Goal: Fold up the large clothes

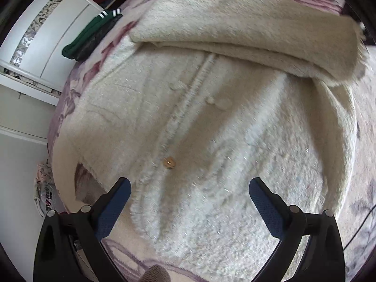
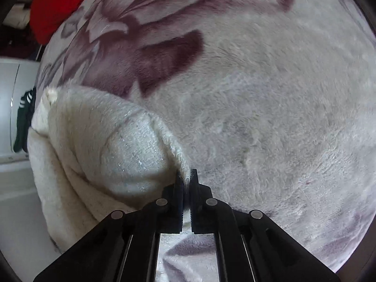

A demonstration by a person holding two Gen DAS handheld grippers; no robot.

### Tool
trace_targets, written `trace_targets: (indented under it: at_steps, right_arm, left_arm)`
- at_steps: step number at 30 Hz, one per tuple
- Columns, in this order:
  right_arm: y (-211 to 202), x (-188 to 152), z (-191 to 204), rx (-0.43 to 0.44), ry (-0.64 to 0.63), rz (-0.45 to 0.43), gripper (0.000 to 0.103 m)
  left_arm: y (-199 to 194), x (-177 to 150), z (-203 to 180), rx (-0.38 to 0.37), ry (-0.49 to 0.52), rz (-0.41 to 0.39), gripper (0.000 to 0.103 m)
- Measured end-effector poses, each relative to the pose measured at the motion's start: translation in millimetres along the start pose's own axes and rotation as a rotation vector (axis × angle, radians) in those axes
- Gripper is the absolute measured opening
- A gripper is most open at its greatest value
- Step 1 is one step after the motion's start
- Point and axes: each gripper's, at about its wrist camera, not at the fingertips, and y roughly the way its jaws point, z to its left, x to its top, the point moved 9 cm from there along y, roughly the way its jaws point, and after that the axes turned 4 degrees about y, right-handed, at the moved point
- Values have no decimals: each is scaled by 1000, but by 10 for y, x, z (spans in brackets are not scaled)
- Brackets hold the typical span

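Left wrist view: a cream, fuzzy coat (image 1: 211,122) lies spread on a blanket (image 1: 366,155) with a purple flower print. A line of trim runs down the coat's front, with pale buttons on either side and a small gold clasp (image 1: 169,162) near the lower part. One sleeve (image 1: 246,40) is folded across the upper part of the coat. The left gripper (image 1: 189,185) hangs above the lower front of the coat with its jaws spread wide and nothing between the blue pads (image 1: 112,209); the clasp lies just ahead of the gap. A dark green garment (image 1: 89,37) with white stripes lies at the blanket's far edge, beside a white cabinet (image 1: 47,35). Right wrist view: the right gripper (image 2: 186,178) is clenched on the fringed edge of the sleeve (image 2: 131,145), whose knit shows glinting threads. The sleeve extends to the left of the jaws, and the flowered blanket (image 2: 270,117) fills the area ahead. A red cloth (image 2: 61,2) lies at the upper left.
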Motion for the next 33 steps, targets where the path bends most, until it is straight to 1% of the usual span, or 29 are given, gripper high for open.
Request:
trace_targets:
  at_steps: [1, 2, 3, 4, 5, 6, 7, 9, 11, 12, 13, 14, 15, 16, 17, 18, 20, 21, 23, 24, 26, 28, 29, 30, 31, 32, 33]
  right_arm:
    - [-34, -48, 61, 20, -22, 5, 6]
    - [-55, -101, 47, 41, -18, 30, 14]
    - [-106, -179, -23, 42, 3, 55, 20]
    - [-213, -279, -144, 49, 38, 54, 36]
    - [-338, -378, -266, 77, 85, 31, 43]
    - [-420, -493, -392, 99, 131, 18, 47]
    - [-461, -619, -485, 123, 170, 19, 47]
    - [-455, -1029, -570, 190, 218, 66, 47]
    - [-332, -1354, -528, 225, 209, 120, 47]
    - [-251, -1467, -486, 237, 190, 139, 47]
    - [-160, -1565, -395, 250, 180, 145, 48]
    - [-62, -1638, -296, 261, 173, 142, 56]
    - [44, -1672, -194, 271, 168, 132, 60]
    - [125, -1695, -137, 270, 168, 122, 60]
    - [232, -1717, -89, 232, 167, 113, 62]
    - [302, -1726, -40, 189, 155, 93, 59]
    - [264, -1709, -73, 67, 119, 1, 10]
    - [210, -1705, -97, 67, 126, -17, 9]
    - [37, -1676, -256, 48, 170, -56, 8]
    - [-9, -1677, -343, 36, 181, -61, 8]
    - [-8, -1703, -420, 37, 206, -45, 8]
    - [94, -1616, -257, -2, 171, -22, 8]
    - [149, -1592, -161, -1, 161, 10, 8]
    - [166, -1559, -95, 10, 179, 35, 9]
    - [144, -1521, -78, 40, 213, 60, 19]
    - [68, -1542, -116, 72, 249, 101, 33]
    - [-49, -1579, -179, 73, 288, 133, 40]
  left_arm:
    - [-14, -17, -12, -9, -2, 0, 103]
    - [-33, -29, -21, -14, -3, -3, 103]
    - [-46, -35, -18, -16, -4, -6, 103]
    - [-51, -40, -8, -14, -8, -10, 103]
    - [-47, -48, 14, -8, -14, -15, 103]
    - [-33, -56, 35, -2, -19, -16, 103]
    - [1, -71, 70, 9, -27, -12, 103]
    - [93, -98, 119, 13, -43, 9, 103]
    - [174, -116, 155, 23, -47, 33, 103]
    - [192, -109, 189, 28, -51, 32, 103]
    - [200, -98, 226, 37, -50, 27, 103]
    - [203, -95, 252, 47, -46, 24, 103]
    - [207, -82, 291, 56, -44, 18, 103]
    - [211, -69, 332, 62, -47, 8, 103]
    - [220, -63, 355, 68, -48, 6, 103]
    - [249, -62, 392, 72, -49, 11, 103]
    - [268, -65, 461, 72, -63, 17, 103]
    - [278, -60, 522, 73, -75, 17, 103]
    - [280, -50, 629, 78, -99, 12, 103]
    - [290, -41, 699, 77, -115, 8, 103]
    - [313, -34, 790, 74, -137, 10, 103]
    - [337, -24, 901, 67, -162, 12, 103]
    - [345, -13, 970, 63, -178, 14, 103]
    - [350, -3, 1063, 58, -197, 12, 103]
    - [349, 11, 1148, 54, -216, 8, 103]
    - [350, 28, 1211, 50, -228, 4, 103]
    - [361, 64, 1329, 42, -240, 0, 103]
